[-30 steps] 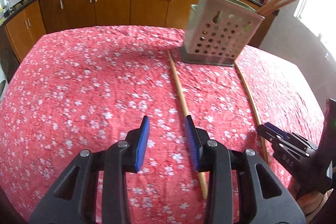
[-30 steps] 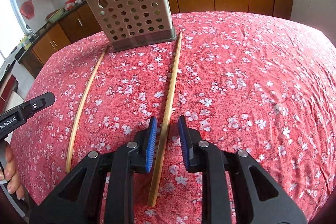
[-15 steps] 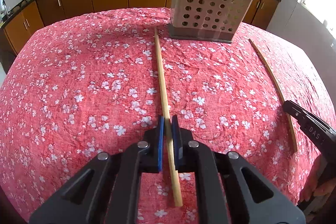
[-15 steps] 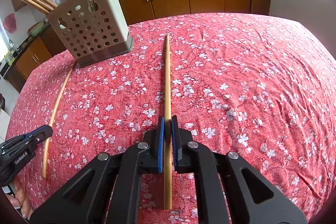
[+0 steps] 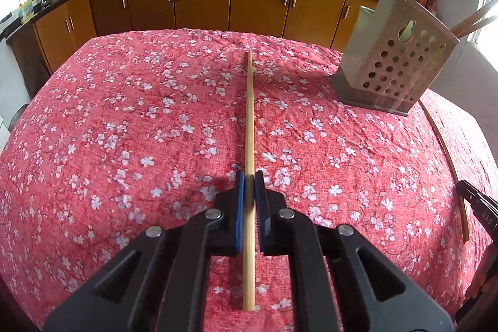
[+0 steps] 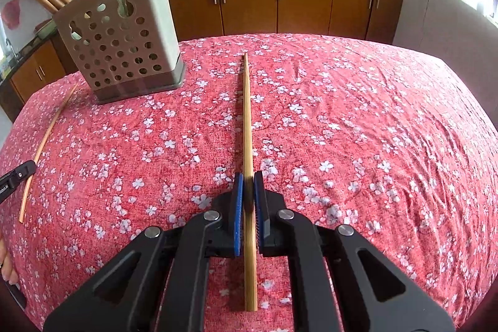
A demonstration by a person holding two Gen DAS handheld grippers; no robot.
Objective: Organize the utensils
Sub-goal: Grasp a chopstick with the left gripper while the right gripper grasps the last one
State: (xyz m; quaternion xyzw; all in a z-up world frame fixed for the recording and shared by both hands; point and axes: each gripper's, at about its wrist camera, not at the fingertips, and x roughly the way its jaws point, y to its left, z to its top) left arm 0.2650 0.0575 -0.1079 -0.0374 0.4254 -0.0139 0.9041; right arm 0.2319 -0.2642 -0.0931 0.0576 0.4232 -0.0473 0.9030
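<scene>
My left gripper [image 5: 248, 181] is shut on a long pale wooden chopstick [image 5: 249, 120] that points away over the red flowered tablecloth. My right gripper [image 6: 248, 181] is shut on another wooden chopstick [image 6: 246, 120] in the same way. A grey perforated utensil holder [image 5: 395, 64] with several chopsticks standing in it sits at the right in the left wrist view, and it shows at the upper left in the right wrist view [image 6: 121, 42]. Each chopstick seems slightly raised above the cloth.
The other gripper's tip shows at each view's edge: right edge in the left wrist view [image 5: 479, 207], left edge in the right wrist view [image 6: 15, 179]. Brown kitchen cabinets [image 5: 202, 2] with woks on the counter stand behind the table.
Both grippers closed on their chopsticks and stay shut. The views have shifted: the holder moved to the right in the left view and to the left in the right view.
</scene>
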